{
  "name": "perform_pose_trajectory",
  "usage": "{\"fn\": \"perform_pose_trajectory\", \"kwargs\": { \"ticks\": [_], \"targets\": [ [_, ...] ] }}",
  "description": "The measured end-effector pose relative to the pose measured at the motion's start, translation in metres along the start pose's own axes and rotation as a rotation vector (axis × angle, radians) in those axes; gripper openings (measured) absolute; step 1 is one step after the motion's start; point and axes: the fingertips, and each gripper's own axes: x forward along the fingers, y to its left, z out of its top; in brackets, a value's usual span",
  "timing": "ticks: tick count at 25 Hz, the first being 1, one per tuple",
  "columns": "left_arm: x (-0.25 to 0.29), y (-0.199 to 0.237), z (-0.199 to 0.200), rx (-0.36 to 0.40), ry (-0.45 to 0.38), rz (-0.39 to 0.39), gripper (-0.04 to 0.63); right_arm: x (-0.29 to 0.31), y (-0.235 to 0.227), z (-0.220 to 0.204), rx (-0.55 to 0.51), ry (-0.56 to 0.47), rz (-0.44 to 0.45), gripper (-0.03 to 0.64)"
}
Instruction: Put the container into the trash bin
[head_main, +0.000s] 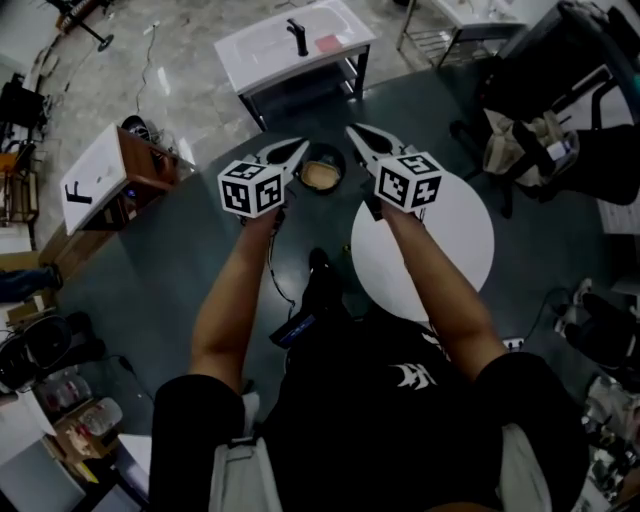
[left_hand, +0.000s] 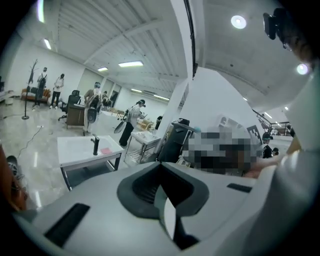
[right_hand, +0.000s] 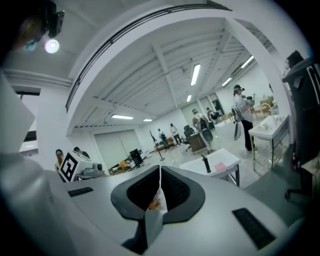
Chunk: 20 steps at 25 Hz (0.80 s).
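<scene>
Two claws stood closed high above the bin (head_main: 339, 160), the left claw (head_main: 302, 144) empty, the right claw (head_main: 351, 131) nipping a scrap of film (right_hand: 157, 197), seemingly because the container (head_main: 320, 177) lay inside it, beside the table's (head_main: 450, 255) edge.

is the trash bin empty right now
No, the head view shows a tan thing lying inside the black trash bin.

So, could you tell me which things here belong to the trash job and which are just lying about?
Job: black round trash bin; tan container lying inside it; left gripper, shut; right gripper, shut.
Lying about: white round table; white sink stand; white-topped wooden desk; black office chair.
</scene>
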Motion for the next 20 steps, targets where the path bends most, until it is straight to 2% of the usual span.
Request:
{"fn": "perform_pose_trajectory", "kwargs": {
  "ticks": [4, 13, 17, 20],
  "targets": [
    [-0.032, -0.057, 0.029, 0.085, -0.058, -0.021, 0.003, -0.062, 0.033, 0.032, -0.115, -0.027, 0.109, 0.041],
    [-0.085, -0.189, 0.051, 0.202, -0.197, -0.058, 0.003, -0.208, 0.079, 0.028, -0.159, -0.046, 0.317, 0.041],
    [-0.097, -0.241, 0.04, 0.216, -0.247, -0.088, 0.003, -0.263, 0.096, 0.031, -0.183, -0.072, 0.418, 0.041],
    [-0.107, -0.274, 0.024, 0.179, -0.27, -0.11, 0.003, -0.296, 0.102, 0.035, -0.189, -0.102, 0.482, 0.041]
  ]
}}
